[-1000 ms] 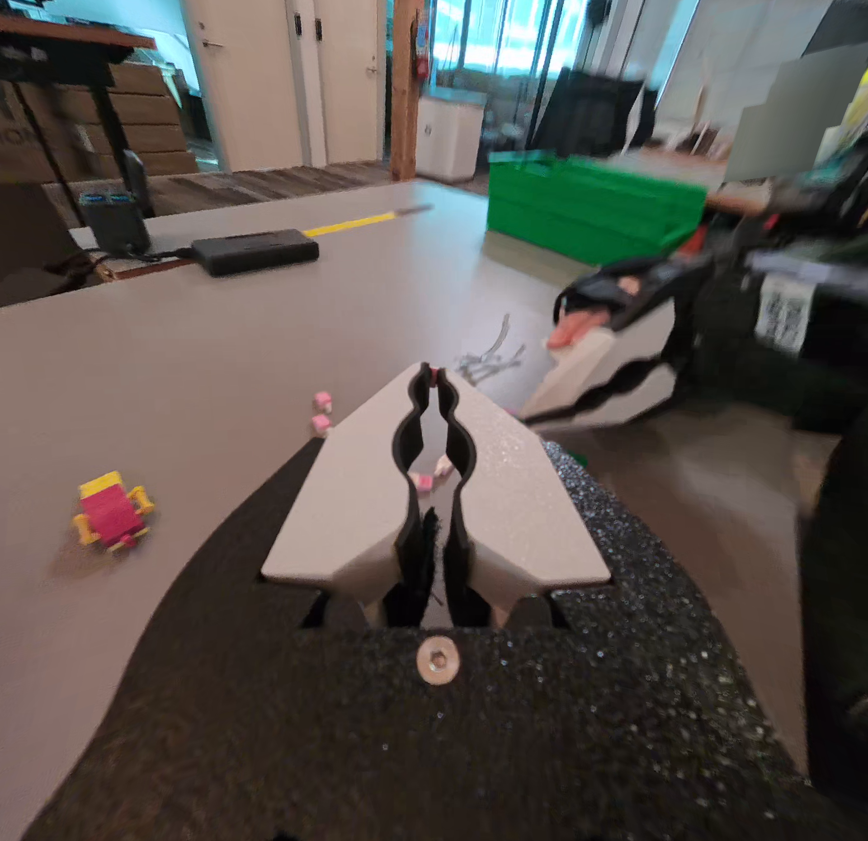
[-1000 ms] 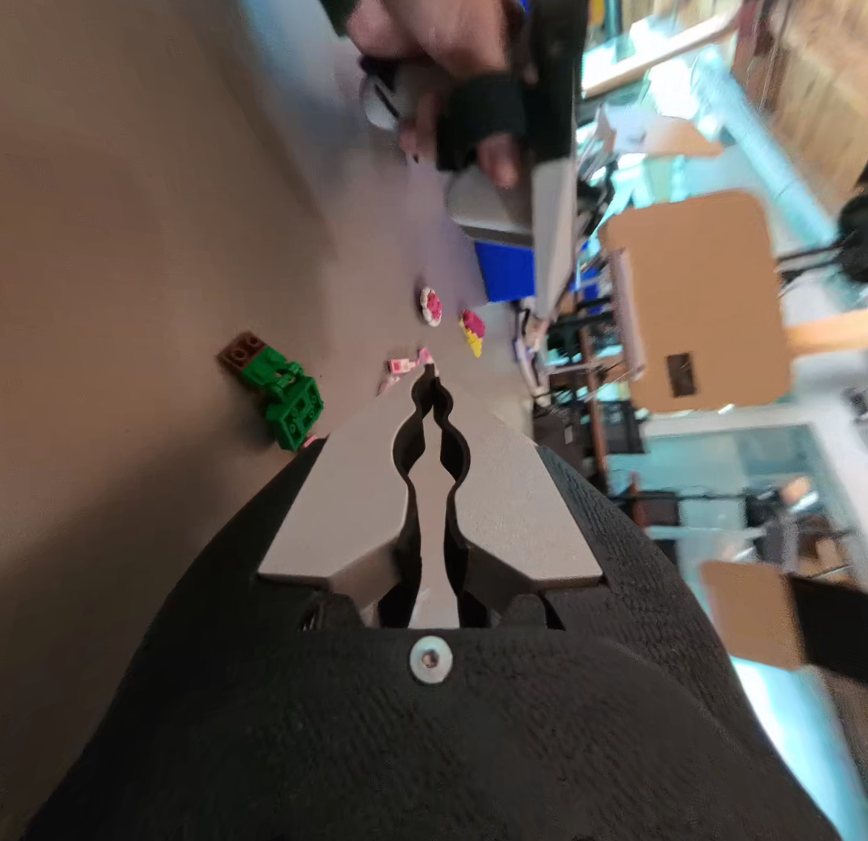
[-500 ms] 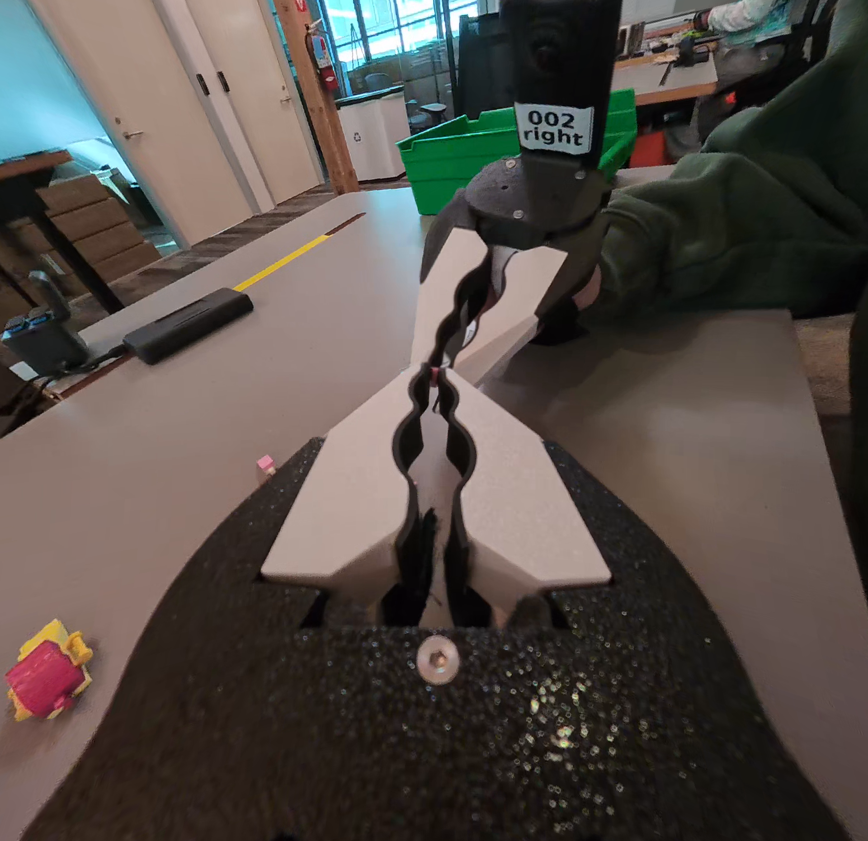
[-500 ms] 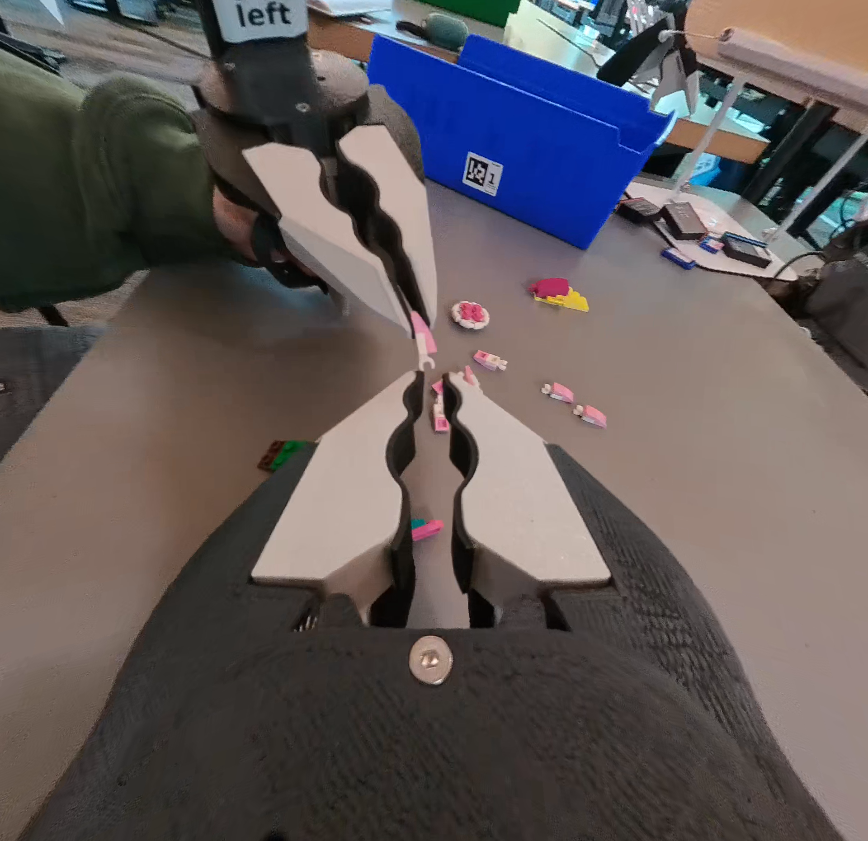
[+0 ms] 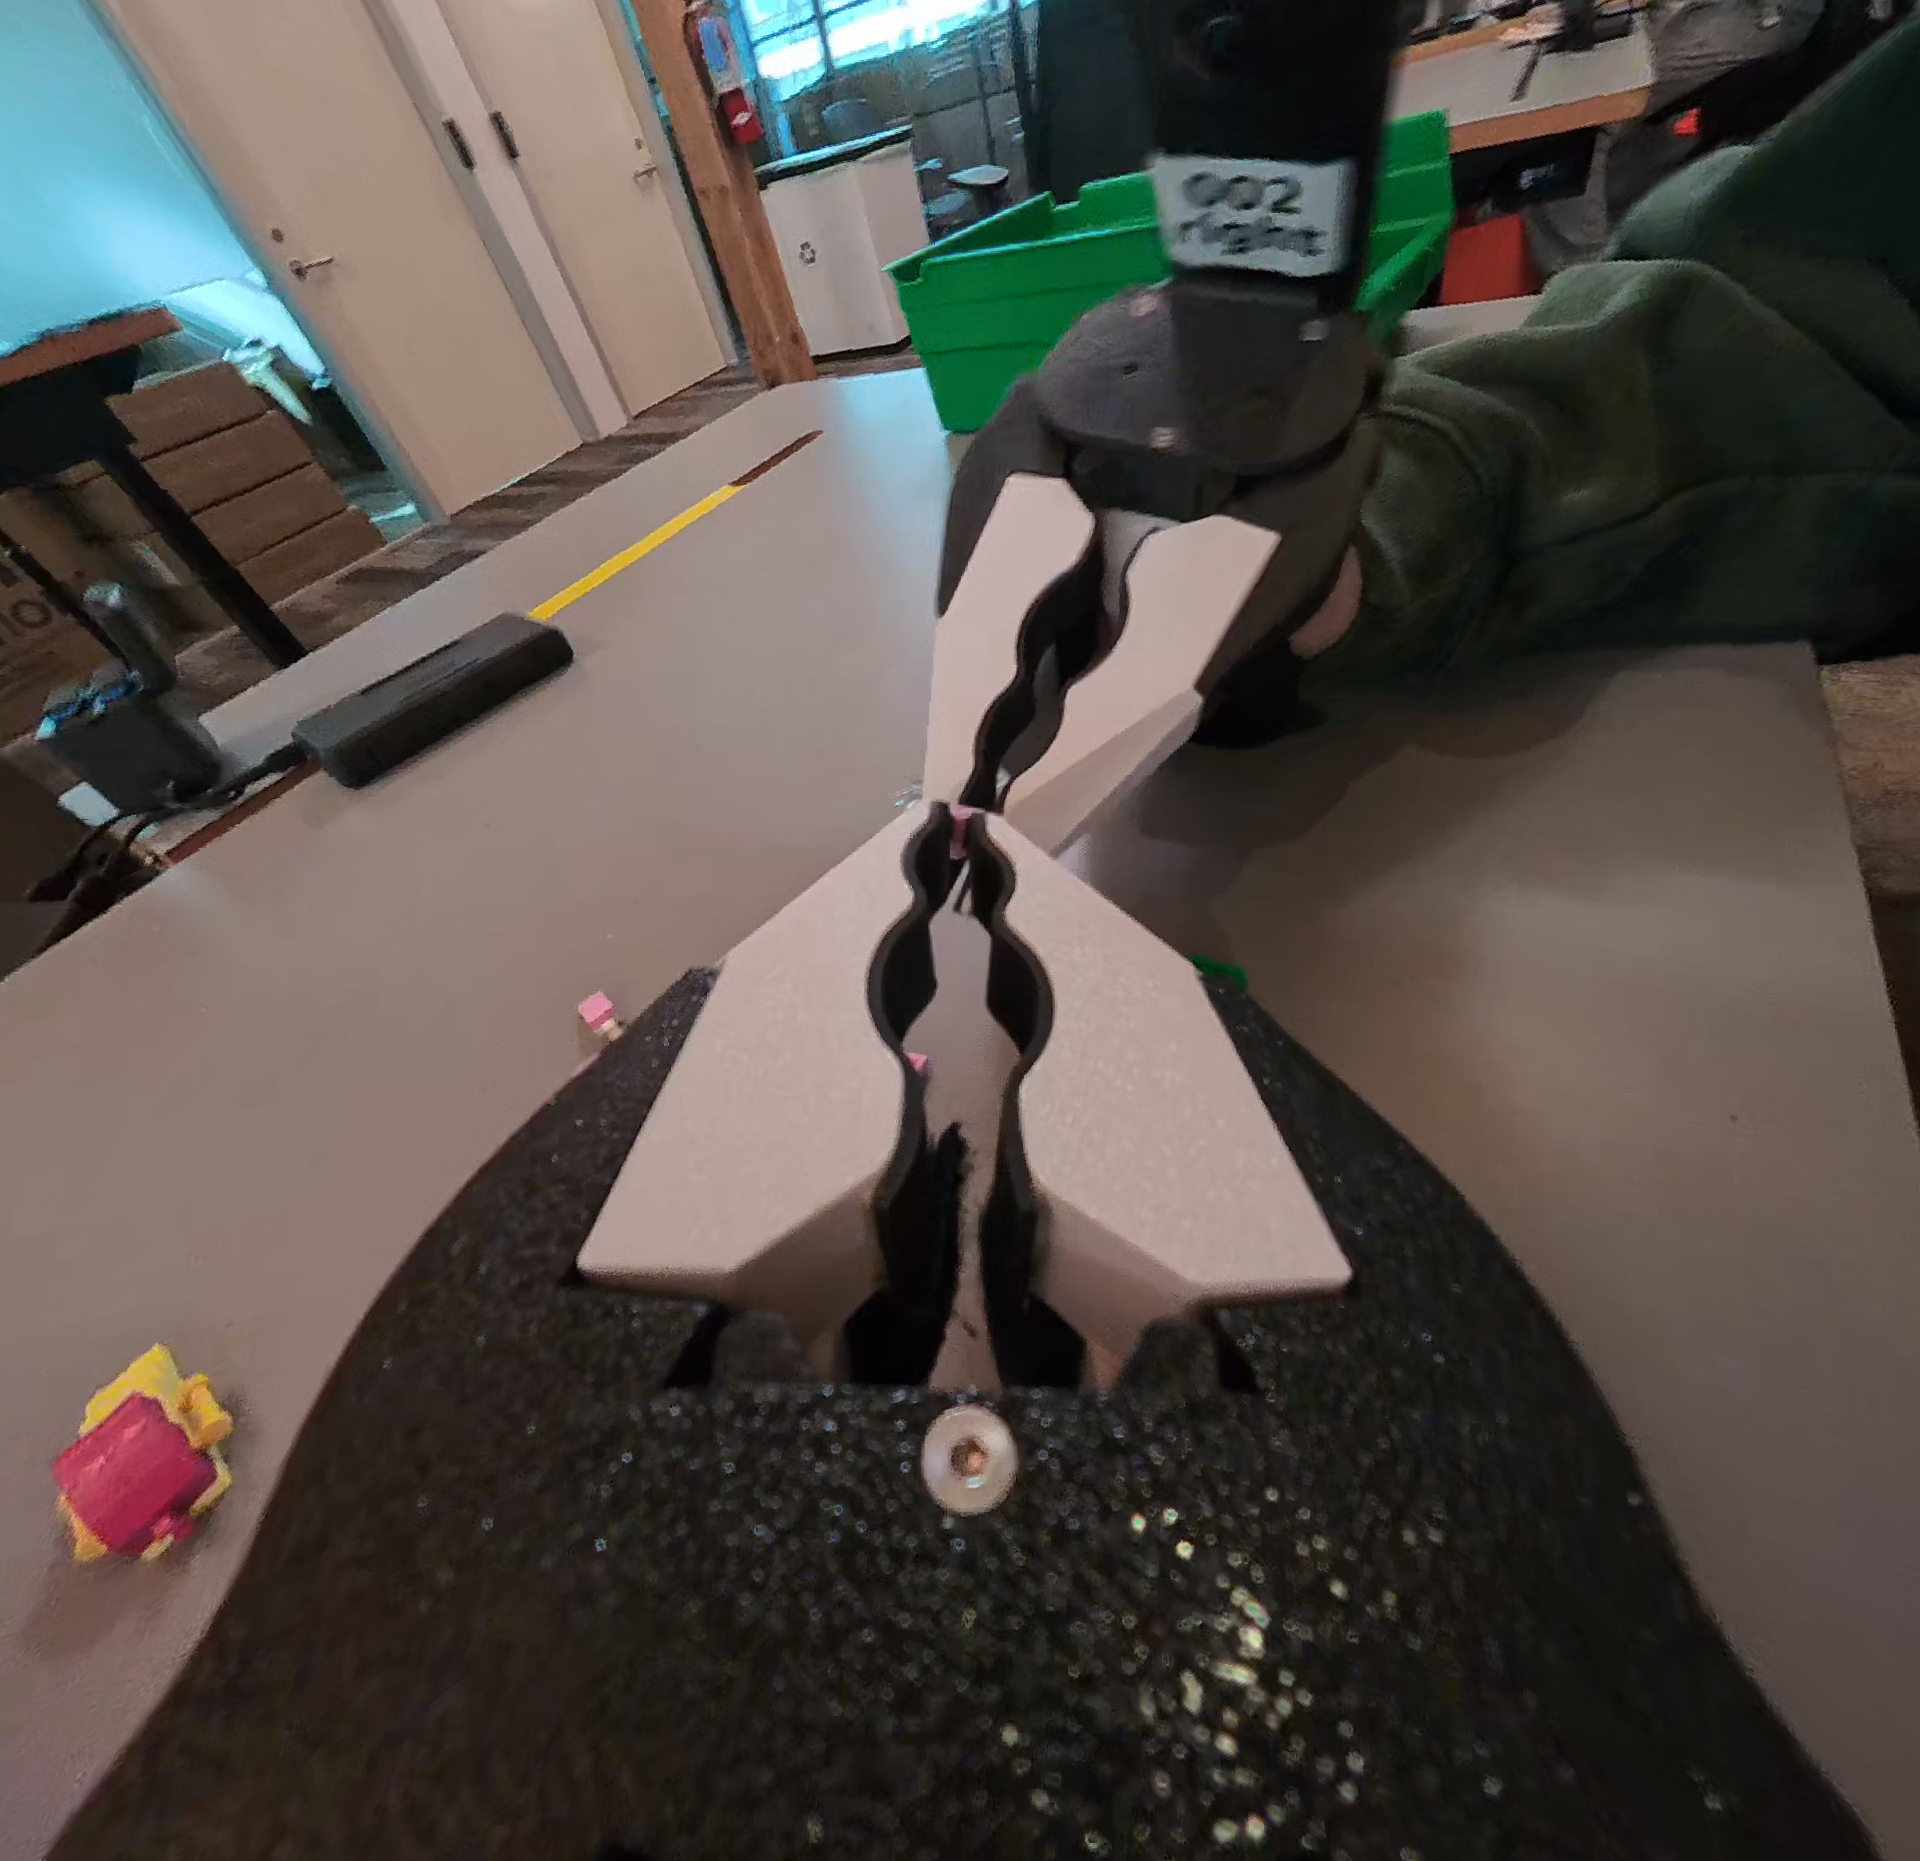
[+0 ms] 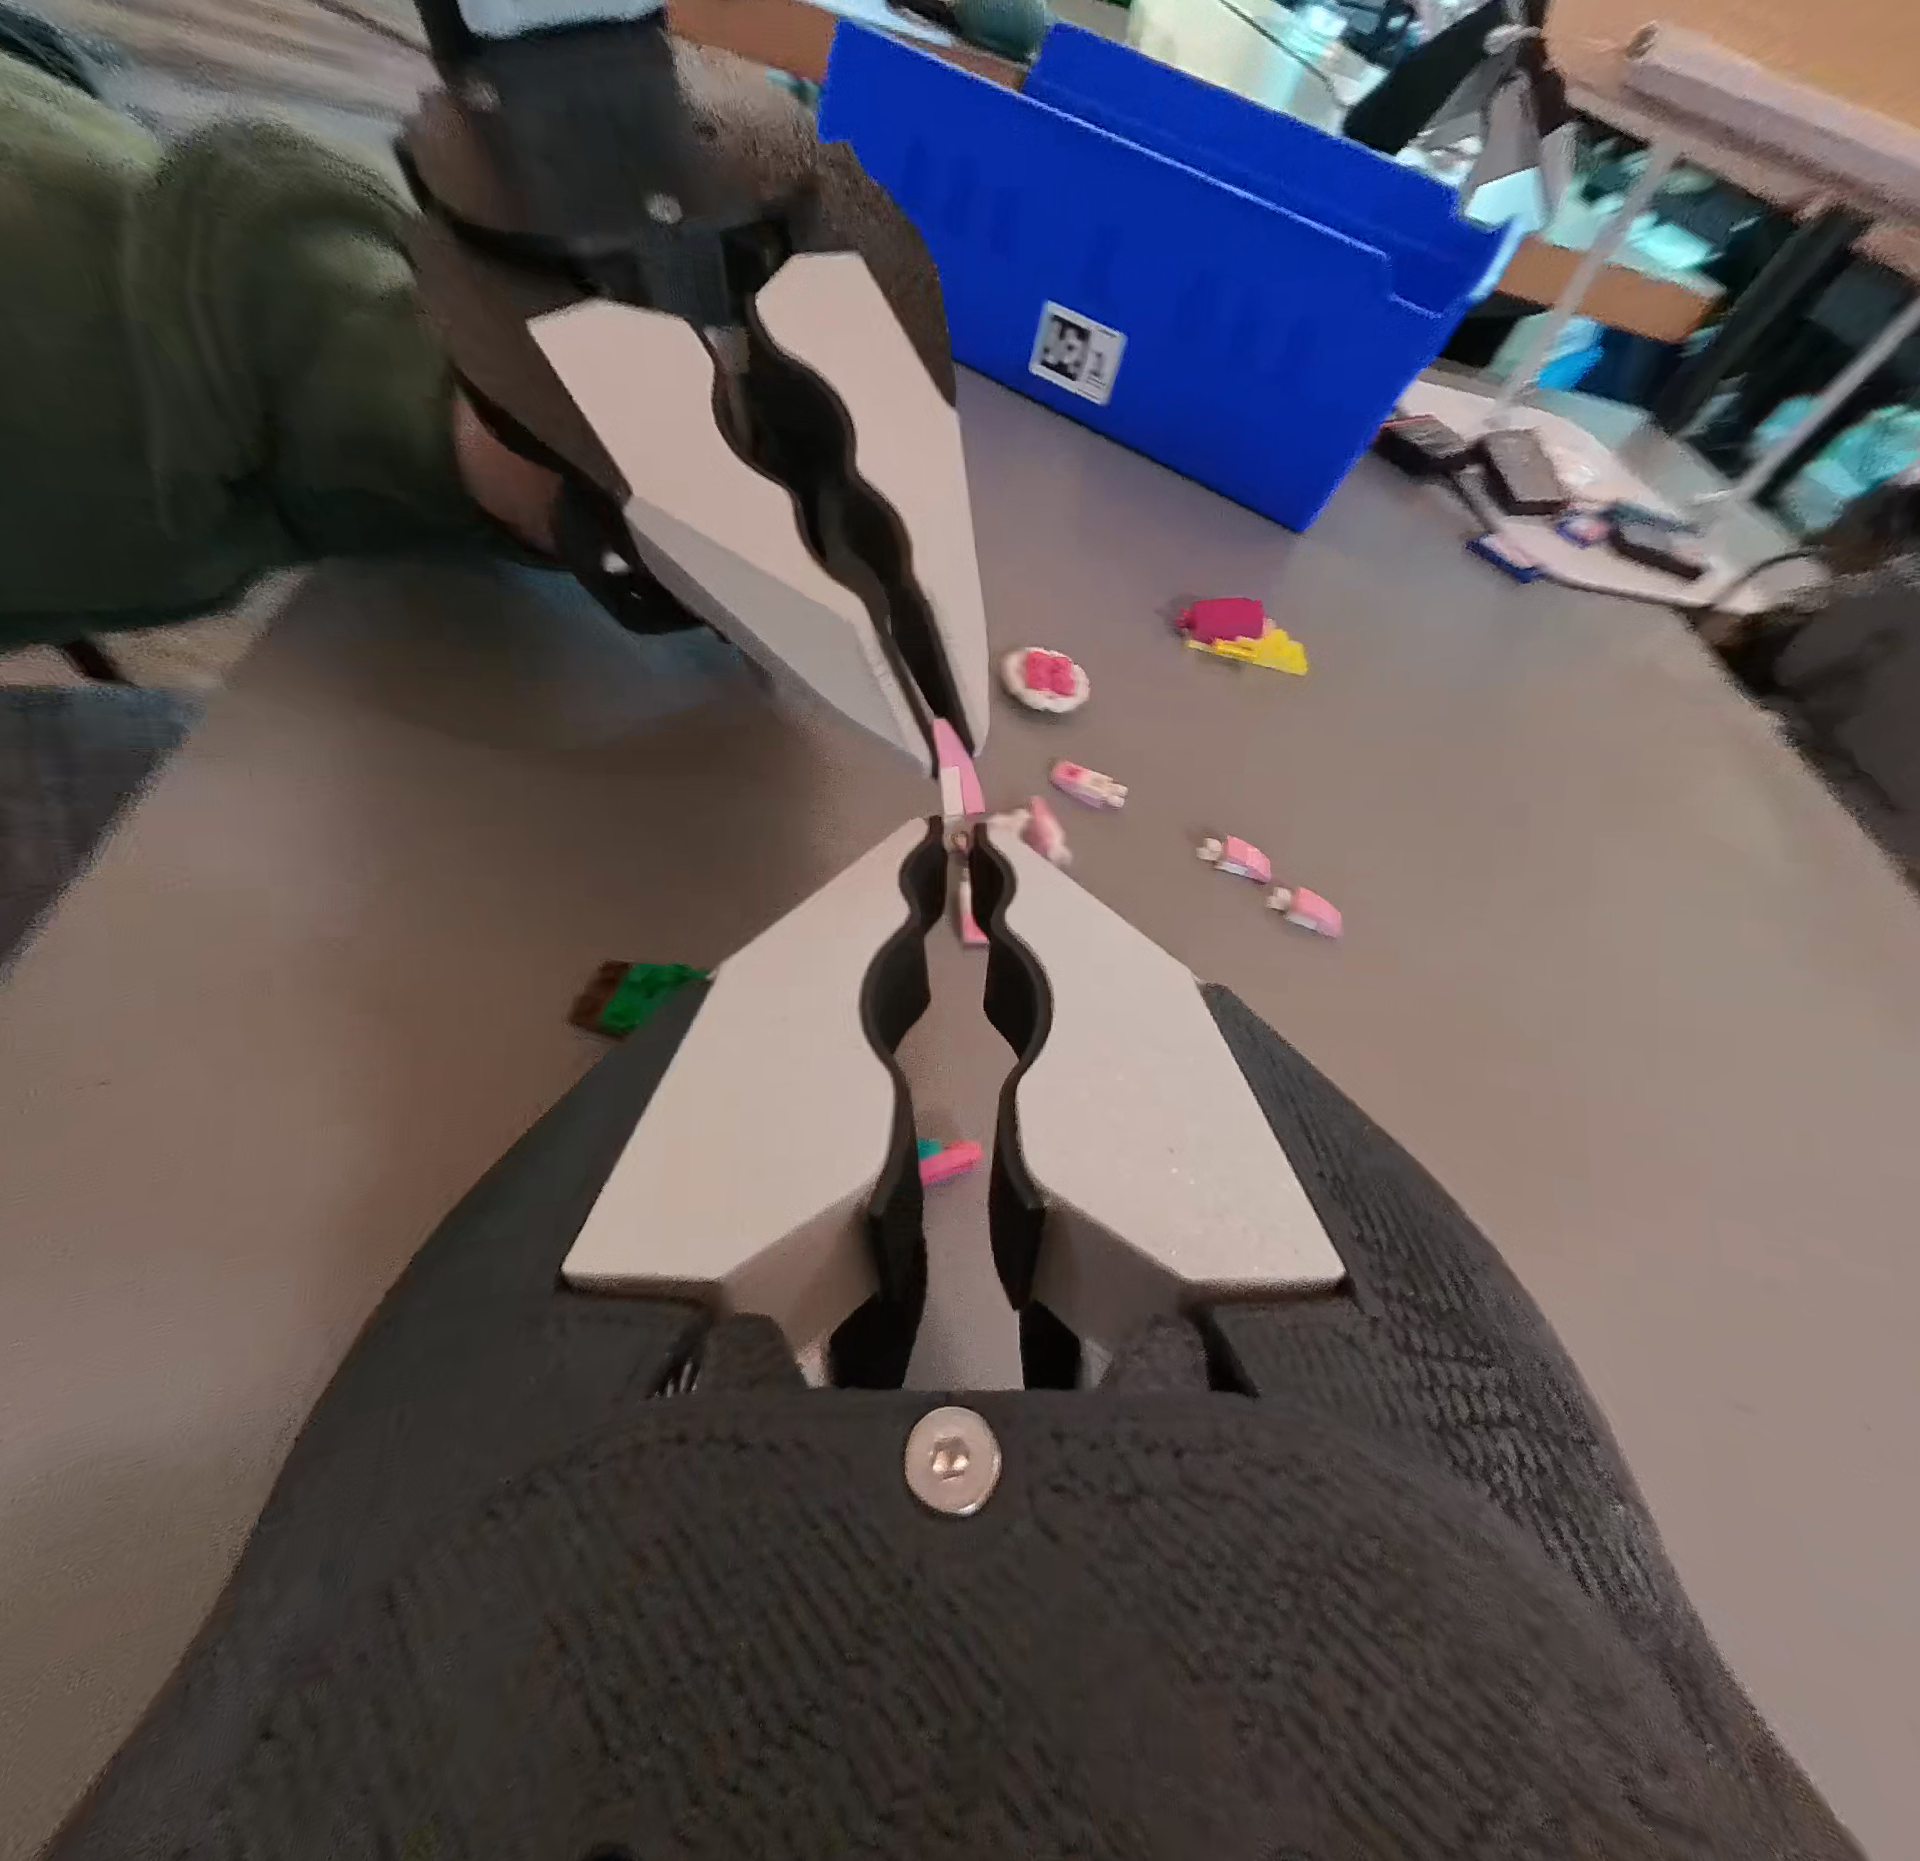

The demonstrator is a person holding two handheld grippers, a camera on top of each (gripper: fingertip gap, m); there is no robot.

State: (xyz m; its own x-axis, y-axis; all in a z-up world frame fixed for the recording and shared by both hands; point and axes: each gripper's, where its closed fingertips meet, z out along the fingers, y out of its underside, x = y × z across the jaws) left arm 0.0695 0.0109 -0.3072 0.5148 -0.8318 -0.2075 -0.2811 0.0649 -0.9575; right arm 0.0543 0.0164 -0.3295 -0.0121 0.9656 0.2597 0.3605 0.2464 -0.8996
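Your left tongs (image 6: 940, 741) pinch a small pink-and-white brick (image 6: 956, 777) at their tips, which meet your right tongs (image 6: 954, 843), nearly closed on a thin pink-and-white piece (image 6: 968, 902). Both hang above the grey desk (image 6: 1558, 980); loose pink bricks (image 6: 1086, 781) lie just beyond, with a blue plastic bin (image 6: 1143, 273) farther back.

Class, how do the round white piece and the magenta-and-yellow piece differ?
The round white piece is a disc with a pink centre; the magenta-and-yellow piece is blocky. The round white piece lies nearer the left tongs than the magenta-and-yellow piece. Both rest on the table.
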